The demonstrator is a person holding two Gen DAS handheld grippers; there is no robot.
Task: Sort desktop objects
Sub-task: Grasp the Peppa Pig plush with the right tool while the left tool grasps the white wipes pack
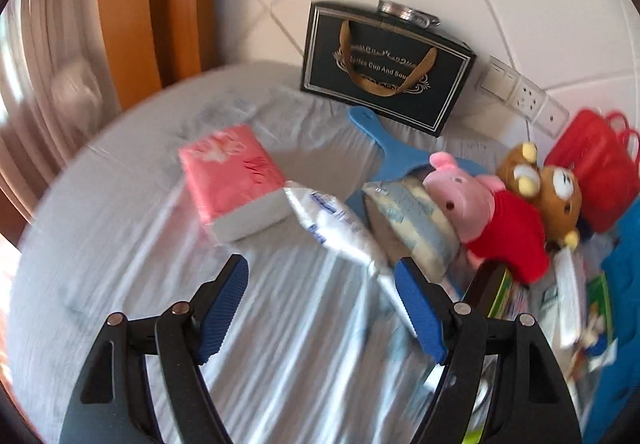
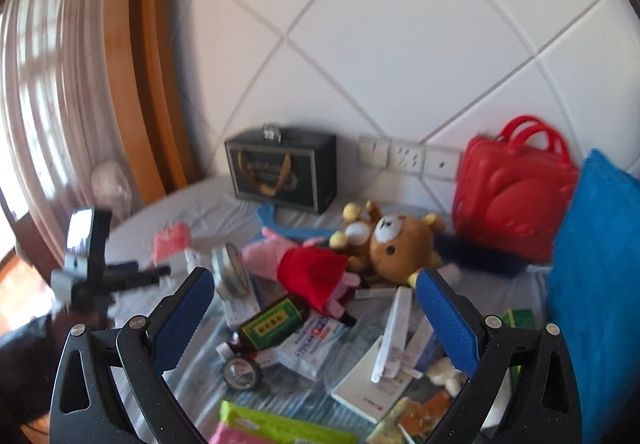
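**A:** Looking at both grippers, where do they sit?

**B:** Left gripper (image 1: 320,304) tilts down over the grey tabletop (image 1: 120,244), fingers (image 1: 222,304) spread, nothing between them. Pink tissue pack (image 1: 232,176) lies just ahead.

**A:** Right one?

**B:** Right gripper (image 2: 316,320) angles over the clutter, released too; brown bottle (image 2: 272,324) lies between the fingers, untouched. Pig plush (image 2: 304,268) lies beyond.
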